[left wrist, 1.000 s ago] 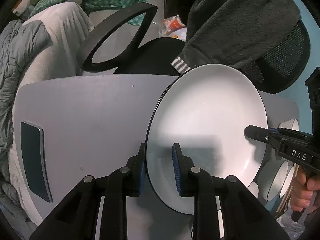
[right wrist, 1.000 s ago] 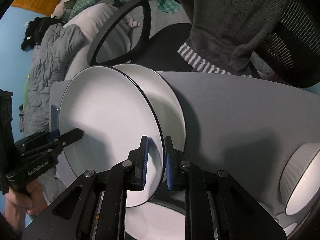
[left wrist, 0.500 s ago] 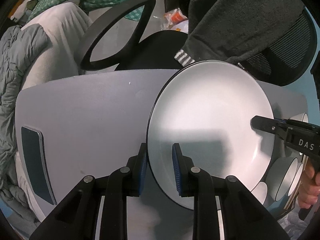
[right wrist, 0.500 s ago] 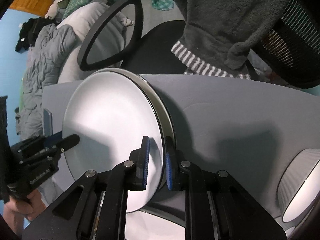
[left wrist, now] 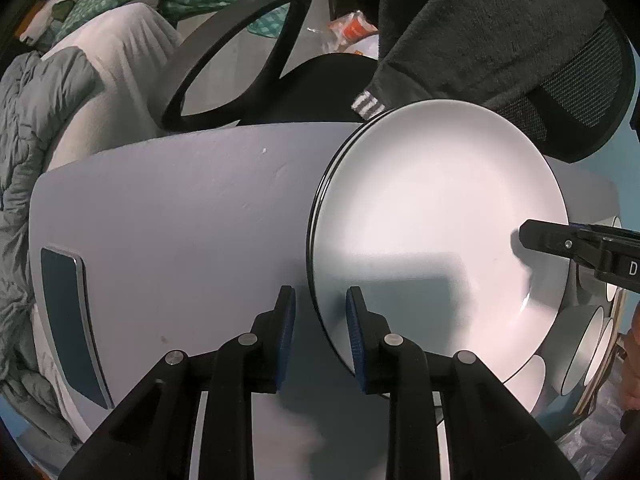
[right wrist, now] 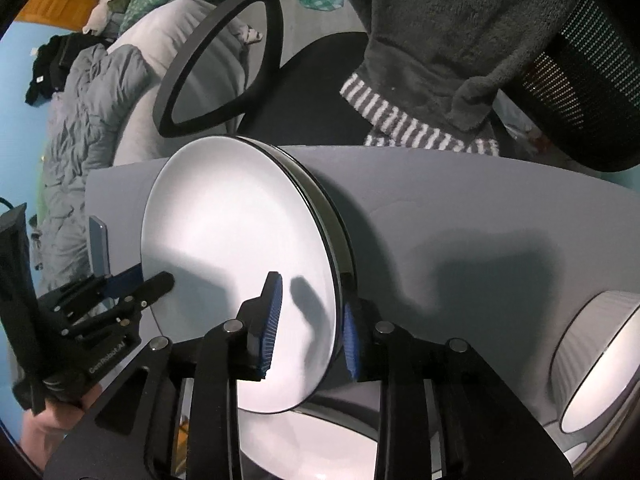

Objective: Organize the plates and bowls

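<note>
On the grey table [left wrist: 192, 216], toward its right side, your white plate [left wrist: 432, 216] lies on a second plate, your left gripper [left wrist: 320, 332] straddling its near rim with pads apart, your right gripper [right wrist: 308, 320] spreading, rim between its unclenched pads, bowls [right wrist: 596, 364] at the right edge.

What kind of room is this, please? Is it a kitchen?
Probably not a kitchen; it looks like a bedroom or living space. A rumpled grey duvet lies behind the grey table, with a black mesh office chair beside it.
</note>
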{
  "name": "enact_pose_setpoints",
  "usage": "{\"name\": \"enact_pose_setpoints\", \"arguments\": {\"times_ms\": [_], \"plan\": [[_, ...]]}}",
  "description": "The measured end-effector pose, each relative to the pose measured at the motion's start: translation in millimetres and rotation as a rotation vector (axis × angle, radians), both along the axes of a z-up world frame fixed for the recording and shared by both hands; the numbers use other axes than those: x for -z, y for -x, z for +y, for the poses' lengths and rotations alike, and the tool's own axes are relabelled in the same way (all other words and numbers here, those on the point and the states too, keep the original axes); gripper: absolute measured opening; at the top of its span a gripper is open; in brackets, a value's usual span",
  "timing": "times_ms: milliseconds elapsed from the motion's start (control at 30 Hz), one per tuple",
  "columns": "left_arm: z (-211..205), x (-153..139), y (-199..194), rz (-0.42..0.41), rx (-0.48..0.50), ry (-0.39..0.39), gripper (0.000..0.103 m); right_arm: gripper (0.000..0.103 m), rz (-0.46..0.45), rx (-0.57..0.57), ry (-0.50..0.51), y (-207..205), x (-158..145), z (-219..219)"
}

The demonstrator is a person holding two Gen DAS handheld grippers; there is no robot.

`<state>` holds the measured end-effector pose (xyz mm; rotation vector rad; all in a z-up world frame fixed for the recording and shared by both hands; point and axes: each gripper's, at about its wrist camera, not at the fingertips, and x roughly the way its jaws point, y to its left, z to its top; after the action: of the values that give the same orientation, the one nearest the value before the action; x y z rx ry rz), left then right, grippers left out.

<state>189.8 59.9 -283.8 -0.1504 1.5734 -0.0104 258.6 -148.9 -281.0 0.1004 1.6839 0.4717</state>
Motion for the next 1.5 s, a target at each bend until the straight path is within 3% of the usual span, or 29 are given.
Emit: {"name": "enact_pose_setpoints", "arguments": {"times_ms": [133, 233, 467, 533, 600, 700, 867, 1000, 1500], "plan": [[1, -3, 2, -0.006, -0.007, 0.008, 0.027, 0.034, 0.002, -0.002, 0.008, 1, -4, 4], [2, -8, 4, -0.022, -0.012, 0.019, 0.039, 0.034, -0.002, -0.008, 0.033, 2, -5, 7], [1, -24, 11, -0.083, -0.007, 0.003, 0.050, 0.035, -0.038, -0.013, 0.069, 9, -12, 8], [0, -31, 14, -0.101, -0.001, -0.008, 0.050, 0.055, -0.073, -0.021, 0.114, 12, -16, 10], [-1, -38, 17, -0.121, 0.001, -0.016, 0.052, 0.059, -0.113, -0.030, 0.131, 14, -21, 10], [-2, -52, 24, -0.158, 0.004, -0.045, 0.053, 0.059, -0.118, -0.027, 0.126, 17, -24, 10], [-4, -82, 36, -0.242, 0.011, -0.088, 0.065, 0.060, -0.182, -0.016, 0.140, 26, -42, 10], [-8, -101, 46, -0.279, 0.023, -0.104, 0.068, 0.071, -0.257, -0.002, 0.140, 34, -62, 9], [-7, -161, 78, -0.399, 0.044, -0.122, 0.075, 0.072, -0.424, 0.045, 0.103, 69, -129, 7]]}}
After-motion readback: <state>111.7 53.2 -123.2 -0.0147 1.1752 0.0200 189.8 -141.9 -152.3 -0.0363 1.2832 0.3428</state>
